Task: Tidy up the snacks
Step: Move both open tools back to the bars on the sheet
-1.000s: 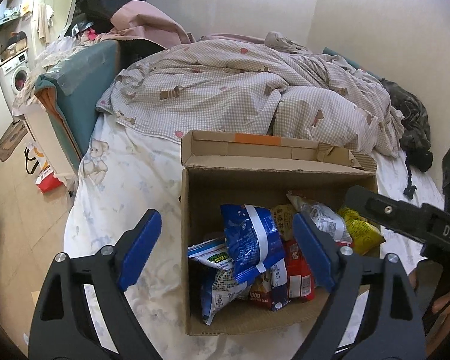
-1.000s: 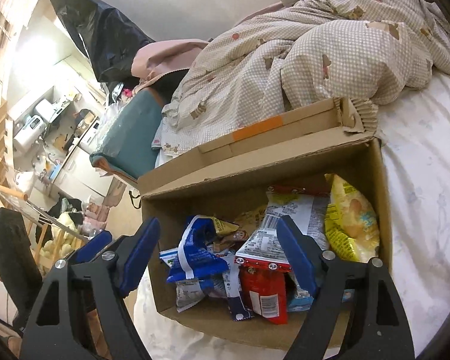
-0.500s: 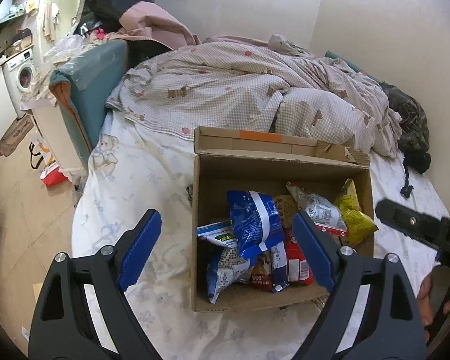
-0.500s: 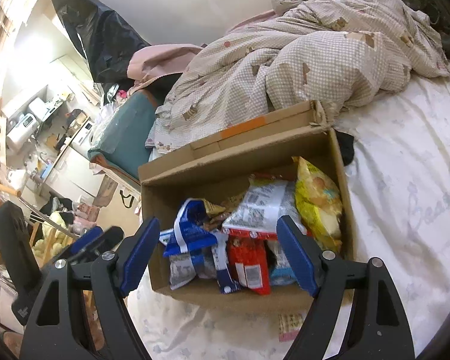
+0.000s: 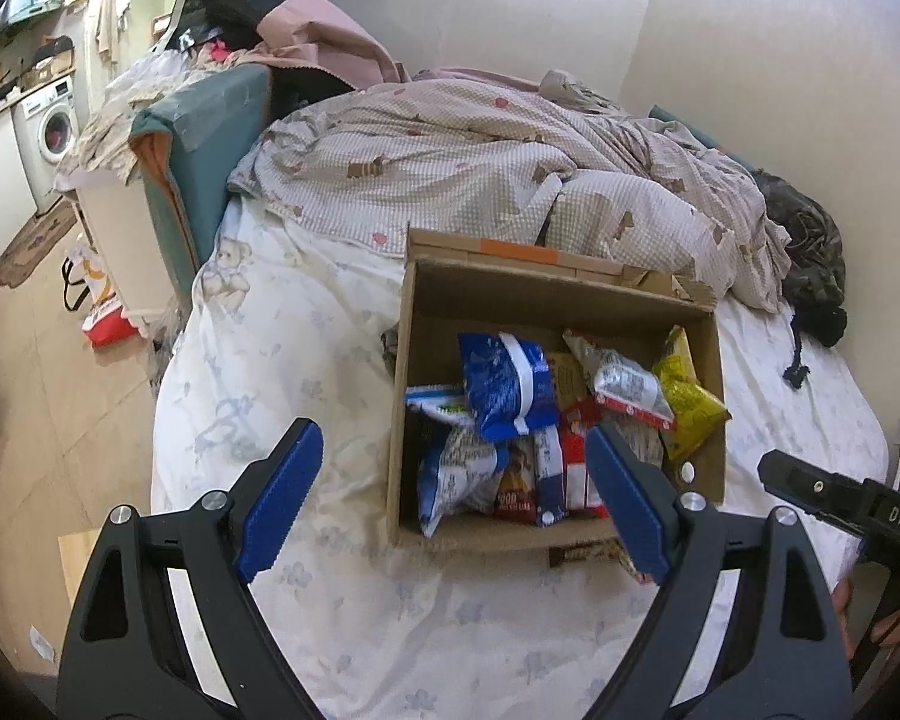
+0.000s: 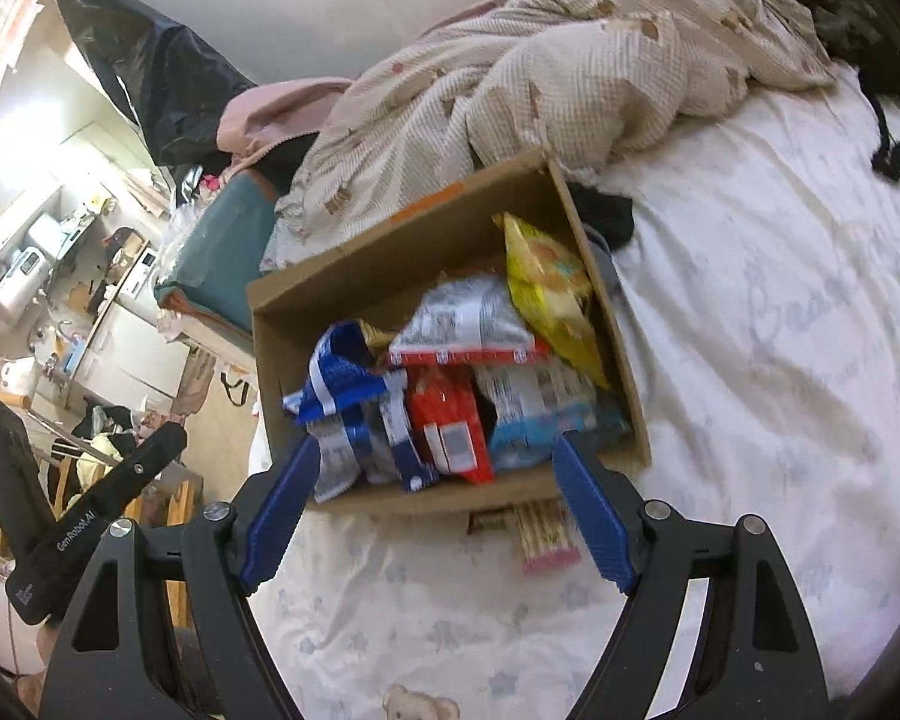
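An open cardboard box (image 5: 401, 408) sits on the bed and holds several snack bags: a blue one (image 5: 507, 387), a red one (image 5: 576, 462), a yellow one (image 5: 687, 402) and a silver one (image 5: 627, 384). The box also shows in the right wrist view (image 6: 270, 354), with the yellow bag (image 6: 546, 282) and red bag (image 6: 447, 420). A pink snack packet (image 6: 543, 537) lies on the sheet in front of the box. My left gripper (image 5: 453, 501) is open and empty, above the box's near edge. My right gripper (image 6: 435, 513) is open and empty, also near the front of the box.
A rumpled checked quilt (image 5: 480, 162) lies behind the box. The white bed sheet (image 5: 282, 348) stretches left and front. A teal headboard (image 5: 210, 138) and floor with a washing machine (image 5: 51, 126) lie to the left. A dark cloth (image 5: 810, 258) lies at the far right.
Both grippers have drawn back and up from the box, so it looks smaller and farther. The packet on the sheet in front of the box has come into view.
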